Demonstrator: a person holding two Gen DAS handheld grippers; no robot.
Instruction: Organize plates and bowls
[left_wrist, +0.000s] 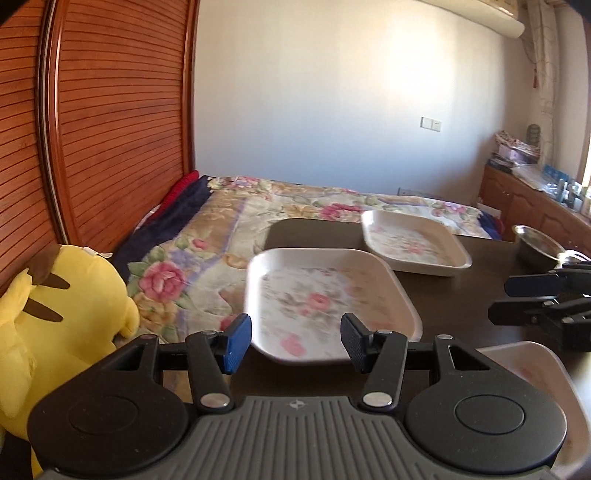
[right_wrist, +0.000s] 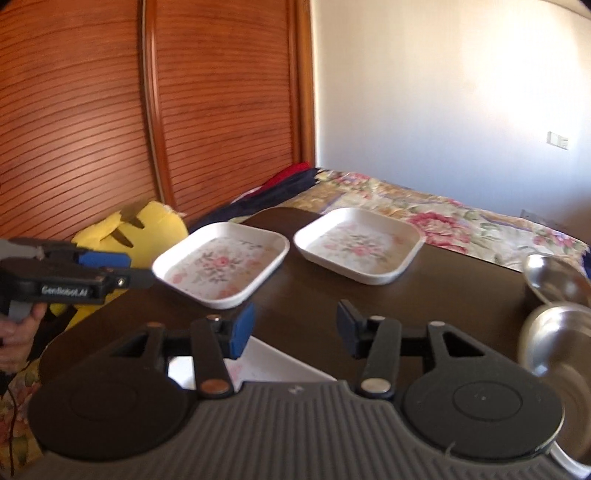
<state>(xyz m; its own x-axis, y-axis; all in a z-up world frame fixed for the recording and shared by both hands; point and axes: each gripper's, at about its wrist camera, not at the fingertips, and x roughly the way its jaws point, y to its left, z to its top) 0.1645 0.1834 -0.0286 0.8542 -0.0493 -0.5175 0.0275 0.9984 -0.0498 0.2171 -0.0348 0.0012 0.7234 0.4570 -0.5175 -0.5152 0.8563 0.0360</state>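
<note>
A: Location of the plates?

B: Two square white floral plates rest on the dark table (right_wrist: 424, 306). The near plate (left_wrist: 328, 299) sits at the table's left edge, overhanging it slightly. The far plate (left_wrist: 412, 240) lies beyond it and to the right; the two are near each other but apart. A third white plate (left_wrist: 535, 373) is partly visible at lower right in the left wrist view, mostly hidden behind the gripper body.

A: Bowls?

B: Two steel bowls at the table's right side. The far bowl (right_wrist: 554, 280) and the near bowl (right_wrist: 561, 347) stand just beside each other; whether they touch cannot be told.

A: Left gripper (left_wrist: 295, 341) status?

B: Jaws spread wide, holding nothing. It is level with the near plate's front rim, which shows between the jaws; contact cannot be confirmed.

A: Right gripper (right_wrist: 295, 328) status?

B: Jaws spread wide, holding nothing. It hangs over bare table, well short of both plates, with the bowls off to its right.

A: Surroundings?

B: A bed (left_wrist: 236, 221) with a floral cover lies behind the table. A yellow plush toy (left_wrist: 62, 314) sits at left, before a slatted wooden wardrobe (left_wrist: 110, 122).
</note>
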